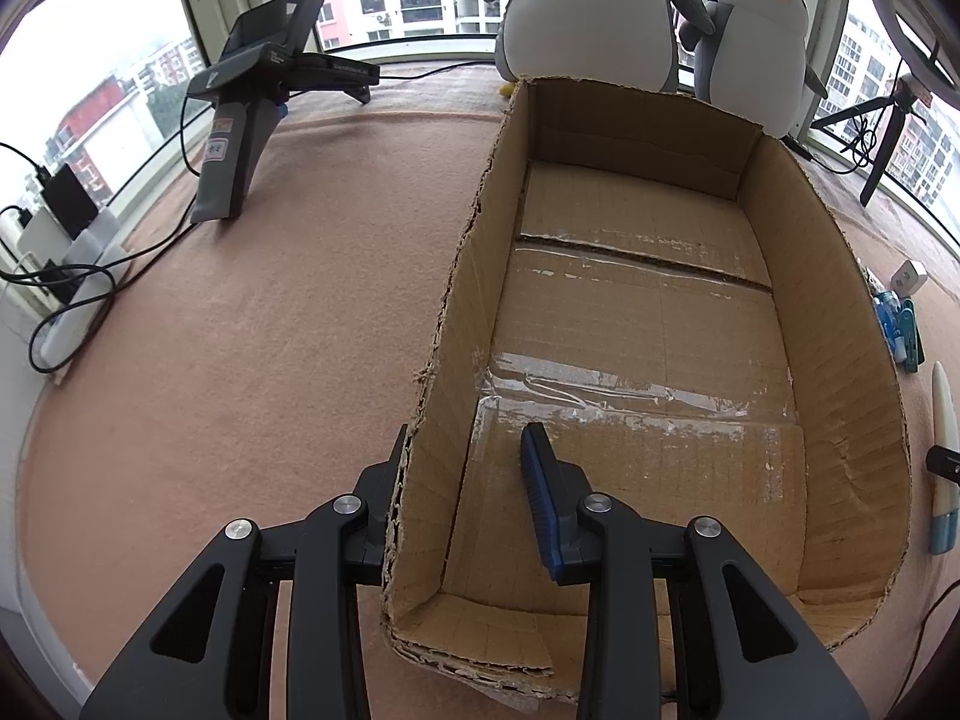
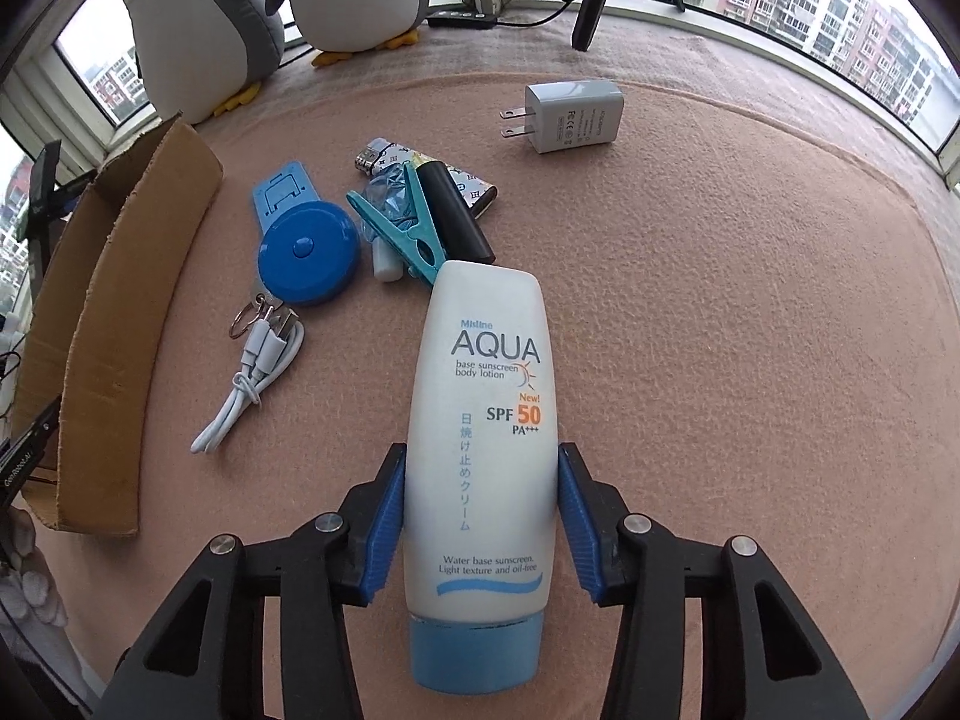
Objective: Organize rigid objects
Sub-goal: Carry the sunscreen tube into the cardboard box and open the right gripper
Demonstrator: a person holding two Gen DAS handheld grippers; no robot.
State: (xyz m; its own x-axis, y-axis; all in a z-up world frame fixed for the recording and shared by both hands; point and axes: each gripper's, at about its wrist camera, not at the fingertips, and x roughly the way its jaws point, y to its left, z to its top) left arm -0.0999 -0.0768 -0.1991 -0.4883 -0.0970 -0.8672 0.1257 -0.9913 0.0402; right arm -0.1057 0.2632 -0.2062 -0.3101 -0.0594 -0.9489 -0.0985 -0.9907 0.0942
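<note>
An open, empty cardboard box [image 1: 630,312] lies on the pink felt. My left gripper [image 1: 465,450] is open and straddles the box's near left wall, one finger outside and one inside. My right gripper [image 2: 480,468] has its blue pads against both sides of a white Mistine Aqua sunscreen tube [image 2: 480,420] with a blue cap; the tube lies flat on the felt. The box's outer wall shows at the left of the right wrist view [image 2: 114,312]. The tube also shows at the right edge of the left wrist view [image 1: 943,456].
Beyond the tube lie a blue tape measure [image 2: 309,261], a teal clothespin [image 2: 408,222], a black tube [image 2: 456,210], a patterned lighter [image 2: 420,171], a white cable [image 2: 252,372] and a white charger plug [image 2: 570,117]. Two plush penguins [image 1: 600,6] stand behind the box. A spare gripper [image 1: 252,114] rests far left.
</note>
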